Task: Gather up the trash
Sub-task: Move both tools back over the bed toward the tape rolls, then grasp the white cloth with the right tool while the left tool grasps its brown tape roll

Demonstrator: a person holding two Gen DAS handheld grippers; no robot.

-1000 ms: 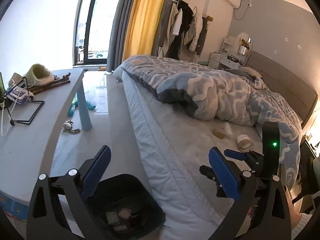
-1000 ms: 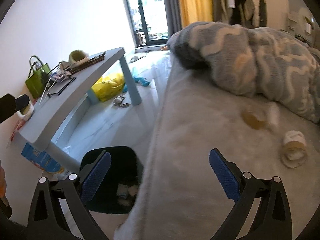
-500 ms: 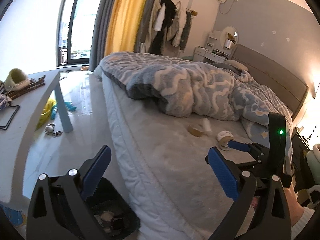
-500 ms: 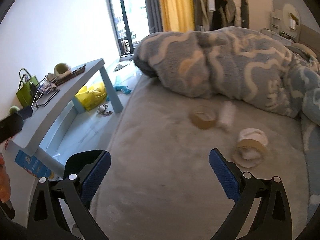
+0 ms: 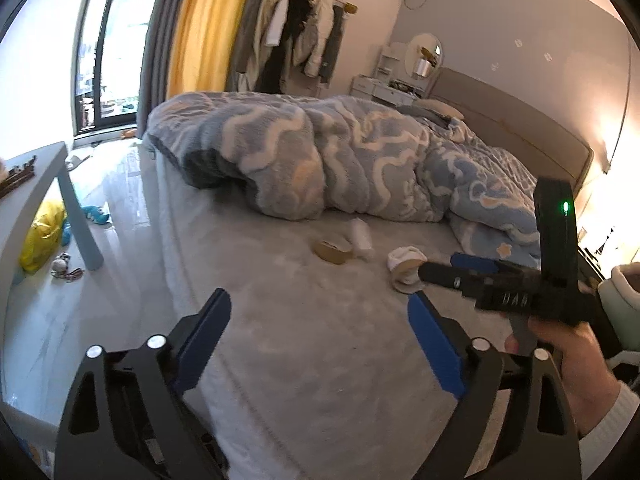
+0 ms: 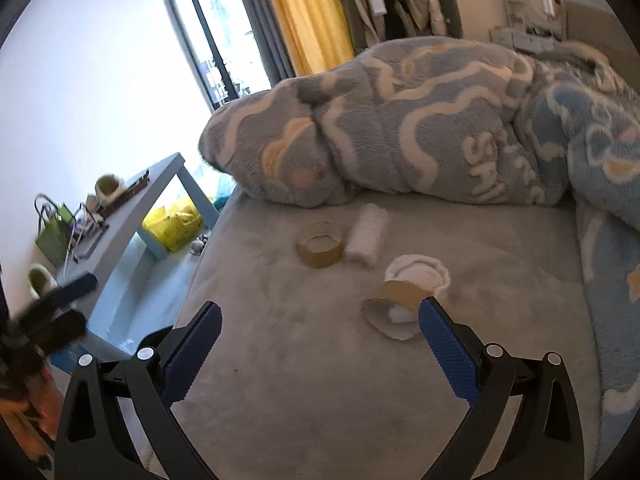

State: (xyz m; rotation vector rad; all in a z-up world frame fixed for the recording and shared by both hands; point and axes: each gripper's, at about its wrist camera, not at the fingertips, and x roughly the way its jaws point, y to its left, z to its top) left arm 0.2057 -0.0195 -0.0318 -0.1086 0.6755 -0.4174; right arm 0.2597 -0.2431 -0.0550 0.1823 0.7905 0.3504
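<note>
Three pieces of trash lie on the grey bed sheet [image 6: 300,360]: a brown tape roll [image 6: 319,245] [image 5: 333,249], a white rolled tissue [image 6: 368,234] [image 5: 361,236], and a cardboard ring with white crumpled paper [image 6: 408,294] [image 5: 404,266]. My right gripper [image 6: 320,346] is open and empty, just short of the cardboard ring. It shows in the left wrist view [image 5: 472,266] near that ring. My left gripper [image 5: 320,340] is open and empty above the sheet, further back.
A bunched blue patterned duvet [image 5: 340,156] lies behind the trash. A grey-blue table [image 6: 132,208] with bags and clutter stands left of the bed, a yellow bag [image 6: 174,220] on the floor beneath it. The headboard [image 5: 520,136] is at far right.
Both grippers have swung away from the black bin on the floor and moved over the bed towards the trash. The bin has left both views. Both stay open.
</note>
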